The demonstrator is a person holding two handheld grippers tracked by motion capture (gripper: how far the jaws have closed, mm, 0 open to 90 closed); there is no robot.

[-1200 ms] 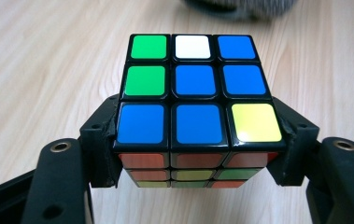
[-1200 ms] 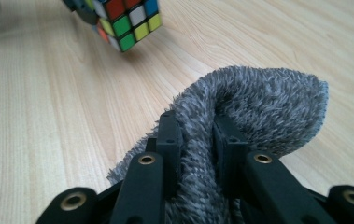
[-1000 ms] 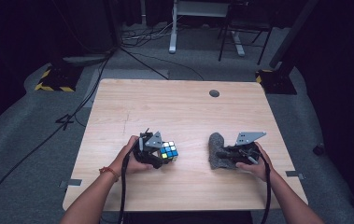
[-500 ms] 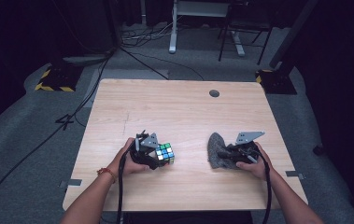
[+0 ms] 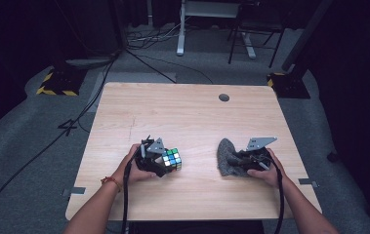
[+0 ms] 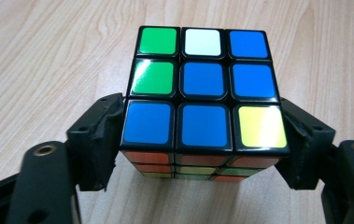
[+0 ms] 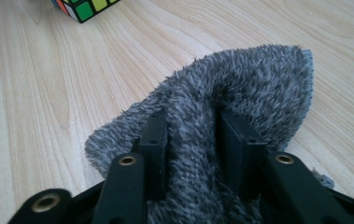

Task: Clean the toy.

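On the table (image 5: 187,117) right now — 1 puzzle cube (image 5: 172,159) and 1 grey fuzzy cloth (image 5: 226,156). That makes 2 loose things in all. Working them are 2 grippers — 1 left gripper (image 5: 165,163) and 1 right gripper (image 5: 231,161) — each carried by 1 hand, 2 hands in total.

So the cube (image 5: 172,159) sits on the table (image 5: 182,117) around 7 o'clock from its middle, with the fuzzy cloth (image 5: 227,157) well apart at about 5 o'clock. The left gripper (image 5: 165,163) is right at the cube's 9 o'clock side, jaws either side of it. The right gripper (image 5: 231,161) sits at the cloth's 3 o'clock, jaws on a fold of it.
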